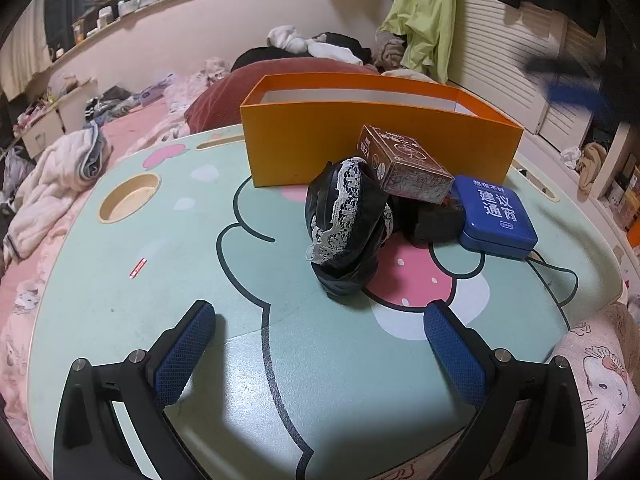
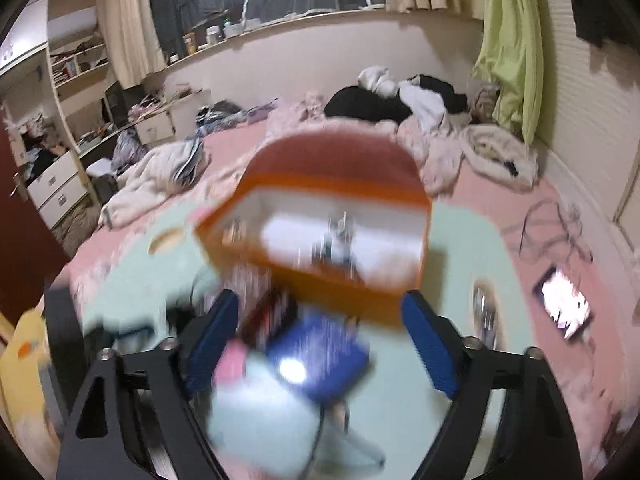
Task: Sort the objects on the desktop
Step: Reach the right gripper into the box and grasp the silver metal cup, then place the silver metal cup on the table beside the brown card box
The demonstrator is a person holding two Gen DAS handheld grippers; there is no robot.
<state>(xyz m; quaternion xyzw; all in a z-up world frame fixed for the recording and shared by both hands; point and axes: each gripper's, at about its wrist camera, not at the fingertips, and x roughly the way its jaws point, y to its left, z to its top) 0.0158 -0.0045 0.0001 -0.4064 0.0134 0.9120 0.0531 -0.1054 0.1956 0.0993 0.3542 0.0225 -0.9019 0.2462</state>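
On the mint cartoon table (image 1: 160, 280) stands an open orange box (image 1: 360, 148). In front of it lie a black bundle with white lace (image 1: 344, 216), a brown carton (image 1: 404, 164) leaning on a black block (image 1: 432, 220), and a blue tin (image 1: 496, 216). My left gripper (image 1: 319, 314) is open just short of the bundle, with nothing between its fingers. The right wrist view is blurred: my right gripper (image 2: 320, 300) hangs open above the blue tin (image 2: 320, 356) and the orange box (image 2: 332, 280), holding nothing.
A round cup recess (image 1: 128, 198) and a small red strip (image 1: 137, 269) mark the table's left side. A pink bed with heaped clothes and blankets surrounds the table. A lit screen (image 2: 566, 308) lies on the bed at right. Something yellow (image 2: 24, 344) is at far left.
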